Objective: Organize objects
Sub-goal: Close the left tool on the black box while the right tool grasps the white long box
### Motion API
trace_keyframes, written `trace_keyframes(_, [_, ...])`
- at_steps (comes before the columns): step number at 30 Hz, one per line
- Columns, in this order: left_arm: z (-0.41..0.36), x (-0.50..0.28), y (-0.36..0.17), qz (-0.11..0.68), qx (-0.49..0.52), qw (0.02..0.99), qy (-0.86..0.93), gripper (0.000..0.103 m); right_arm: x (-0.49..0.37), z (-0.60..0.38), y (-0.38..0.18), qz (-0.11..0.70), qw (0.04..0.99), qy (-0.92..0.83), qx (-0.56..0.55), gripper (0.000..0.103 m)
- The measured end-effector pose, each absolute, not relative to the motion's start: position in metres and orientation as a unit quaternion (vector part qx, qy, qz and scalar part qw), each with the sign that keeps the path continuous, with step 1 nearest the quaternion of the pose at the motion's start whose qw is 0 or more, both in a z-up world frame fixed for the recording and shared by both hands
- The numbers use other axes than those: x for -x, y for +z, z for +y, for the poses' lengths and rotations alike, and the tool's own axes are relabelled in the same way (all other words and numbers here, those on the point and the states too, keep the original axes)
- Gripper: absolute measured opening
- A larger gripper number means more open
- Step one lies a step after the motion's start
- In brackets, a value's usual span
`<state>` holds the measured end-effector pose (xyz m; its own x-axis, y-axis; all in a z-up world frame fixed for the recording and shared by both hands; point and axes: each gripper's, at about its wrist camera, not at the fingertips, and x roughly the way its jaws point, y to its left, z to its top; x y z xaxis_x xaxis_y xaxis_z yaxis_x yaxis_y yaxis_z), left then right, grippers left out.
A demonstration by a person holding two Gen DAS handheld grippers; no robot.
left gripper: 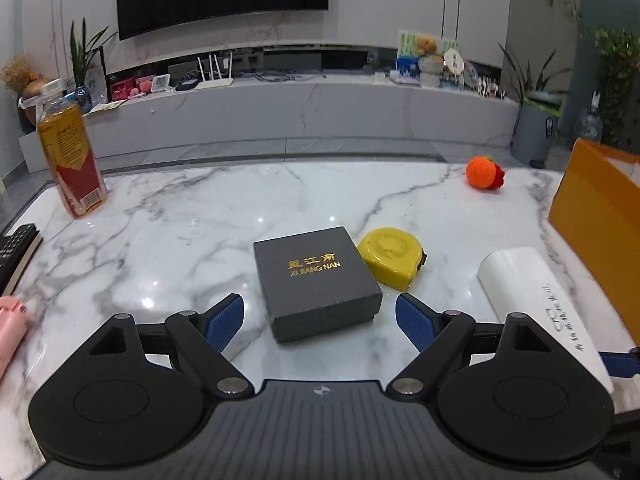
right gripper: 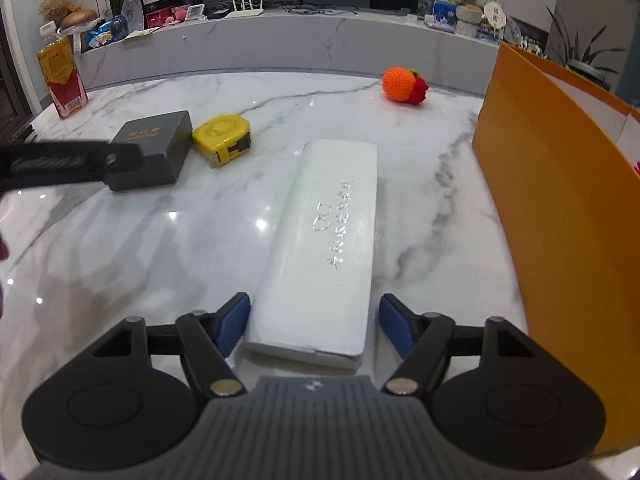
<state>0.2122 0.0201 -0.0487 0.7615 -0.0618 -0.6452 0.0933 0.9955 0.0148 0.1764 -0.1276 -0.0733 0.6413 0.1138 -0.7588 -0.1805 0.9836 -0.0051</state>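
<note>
With both tools angled down at the white marble tabletop [left gripper: 168, 216], I see my left gripper [left gripper: 319, 322] spread wide, its blue pads [left gripper: 224, 322] flanking the near end of a dark grey square box with gold lettering [left gripper: 316, 280] without touching it. My right gripper [right gripper: 315, 322] stands partly spread around the near end of a long white rectangular case [right gripper: 324, 240]; its pads [right gripper: 234, 322] sit just beside the case, and contact is not evident. Beside the grey box lies a yellow tape measure [left gripper: 390, 256]. Farther off: an orange crocheted ball [left gripper: 482, 171], a tall yellow-and-red drink bottle [left gripper: 72, 160], and, right, an orange open box [right gripper: 560, 208].
</note>
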Motion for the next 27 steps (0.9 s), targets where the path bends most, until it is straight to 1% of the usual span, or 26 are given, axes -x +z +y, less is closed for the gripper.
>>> trace_keyframes(7, [0.011,-0.238,-0.058,0.353,-0.032,0.934,-0.030,0.098,-0.182,-0.128,-0.076,0.409,0.908,0.081,0.042,0.083])
trace_keyframes(9, [0.006,-0.244,-0.061,0.352,-0.045,0.935,-0.025,0.101,-0.184,-0.128,-0.077,0.407,0.909,0.081,0.042,0.086])
trace_keyframes(12, [0.005,-0.248,-0.065,0.353,-0.055,0.934,-0.017,0.101,-0.185,-0.129,-0.078,0.407,0.909,0.081,0.041,0.087])
trace_keyframes(13, [0.007,-0.249,-0.065,0.354,-0.050,0.934,-0.017,0.099,-0.186,-0.129,-0.078,0.407,0.909,0.081,0.041,0.087])
trace_keyframes(15, [0.013,-0.250,-0.068,0.362,-0.036,0.931,-0.015,0.092,-0.187,-0.130,-0.078,0.406,0.910,0.079,0.040,0.087])
trace_keyframes(19, [0.024,-0.243,-0.069,0.358,-0.019,0.933,-0.017,0.091,-0.190,-0.132,-0.079,0.402,0.912,0.075,0.038,0.086])
trace_keyframes(22, [0.030,-0.230,-0.069,0.359,-0.009,0.933,-0.024,0.090,-0.191,-0.132,-0.078,0.399,0.913,0.079,0.040,0.078])
trace_keyframes(23, [0.033,-0.222,-0.069,0.360,-0.004,0.932,-0.026,0.090,-0.191,-0.132,-0.077,0.398,0.913,0.083,0.043,0.073])
trace_keyframes(24, [0.035,-0.214,-0.069,0.361,-0.001,0.932,-0.028,0.090,-0.190,-0.131,-0.076,0.396,0.913,0.087,0.044,0.071])
trace_keyframes(25, [0.036,-0.204,-0.070,0.361,-0.004,0.932,-0.029,0.089,-0.188,-0.130,-0.076,0.395,0.913,0.089,0.046,0.065])
trace_keyframes(27, [0.038,-0.185,-0.072,0.366,-0.017,0.930,-0.035,0.089,-0.185,-0.129,-0.075,0.395,0.913,0.090,0.051,0.065])
